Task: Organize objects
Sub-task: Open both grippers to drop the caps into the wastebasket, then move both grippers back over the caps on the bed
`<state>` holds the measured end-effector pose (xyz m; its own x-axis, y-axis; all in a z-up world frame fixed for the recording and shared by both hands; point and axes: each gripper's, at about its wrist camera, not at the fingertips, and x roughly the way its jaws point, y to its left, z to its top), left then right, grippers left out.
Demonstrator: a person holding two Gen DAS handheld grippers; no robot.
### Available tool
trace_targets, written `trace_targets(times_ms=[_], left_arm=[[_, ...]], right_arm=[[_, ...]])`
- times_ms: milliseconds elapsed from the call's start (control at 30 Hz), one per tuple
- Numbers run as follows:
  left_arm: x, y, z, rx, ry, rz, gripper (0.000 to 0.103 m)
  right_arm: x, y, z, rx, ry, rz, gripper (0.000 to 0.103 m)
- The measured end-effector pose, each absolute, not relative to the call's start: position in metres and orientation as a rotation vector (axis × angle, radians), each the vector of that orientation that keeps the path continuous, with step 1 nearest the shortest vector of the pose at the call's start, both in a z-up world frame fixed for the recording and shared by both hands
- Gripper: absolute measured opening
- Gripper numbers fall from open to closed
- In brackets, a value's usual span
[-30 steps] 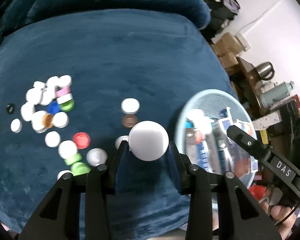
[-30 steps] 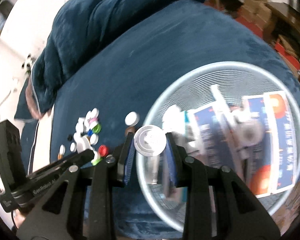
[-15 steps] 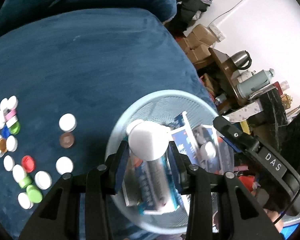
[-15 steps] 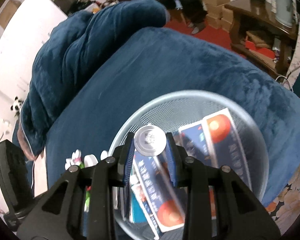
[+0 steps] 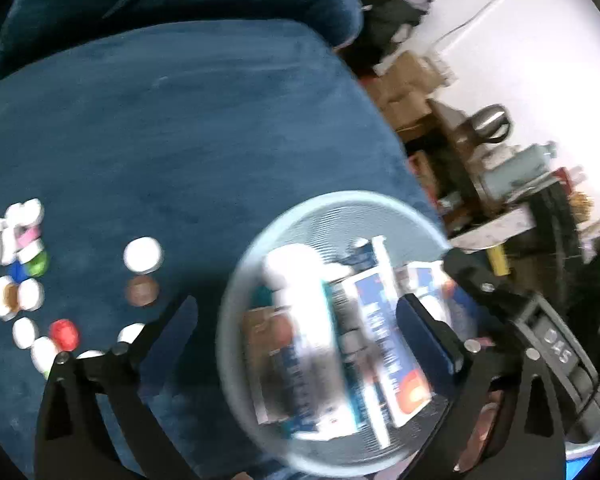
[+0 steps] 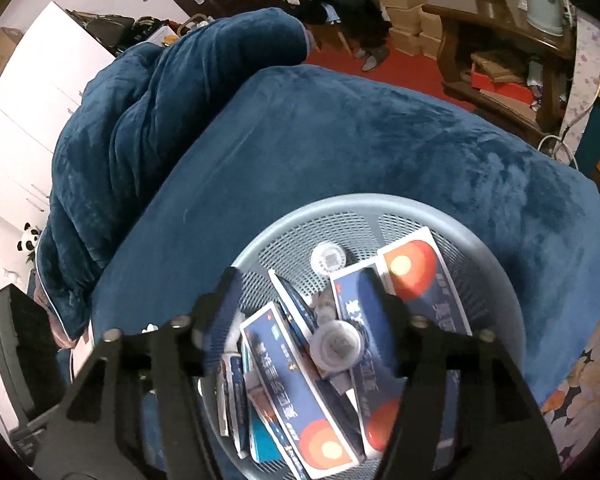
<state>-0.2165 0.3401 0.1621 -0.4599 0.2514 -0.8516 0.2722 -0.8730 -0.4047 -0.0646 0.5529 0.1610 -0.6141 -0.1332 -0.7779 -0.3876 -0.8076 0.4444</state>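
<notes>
A pale blue mesh basket [image 5: 340, 204] [image 6: 496, 264] sits on the blue velvet surface and holds blue and orange boxes. Two white caps [image 6: 329, 258] [image 6: 338, 344] lie in it among the boxes [image 6: 408, 268]. My left gripper [image 5: 296, 312] is open and empty above the basket. My right gripper [image 6: 306, 296] is open and empty above the basket too. Several loose bottle caps lie to the left in the left wrist view, among them a white cap [image 5: 143, 255], a brown cap [image 5: 142, 292] and a red cap [image 5: 64, 335].
A rumpled blue blanket [image 6: 140, 120] lies at the back. To the right stand a wooden table [image 6: 500, 20] with a kettle and cardboard boxes [image 5: 412, 80]. The other gripper's body [image 5: 540, 340] is at the basket's right edge.
Both grippers opened over the basket and let go of their white caps, which now lie in the basket. Both had moved from the cap pile side to above the basket.
</notes>
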Motion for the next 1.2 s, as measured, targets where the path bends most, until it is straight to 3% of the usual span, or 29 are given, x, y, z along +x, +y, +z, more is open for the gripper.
trace_targets(times_ms=[67, 267, 1200], left_arm=[[-0.212, 0.333, 0.159, 1.638, 0.766, -2.501, 0.102], [-0.198, 0.317, 0.153, 1.639, 0.712, -2.419, 0.102], [-0.151, 0.252, 0.154, 1.588, 0.619, -2.324, 0.102]], right_arm=[[-0.065, 0.547, 0.162, -1.326, 0.838, 2.531, 0.085], [-0.072, 0.518, 0.162, -1.428, 0.565, 2.549, 0.1], [-0.086, 0.457, 0.165, -1.544, 0.313, 2.616, 0.103]])
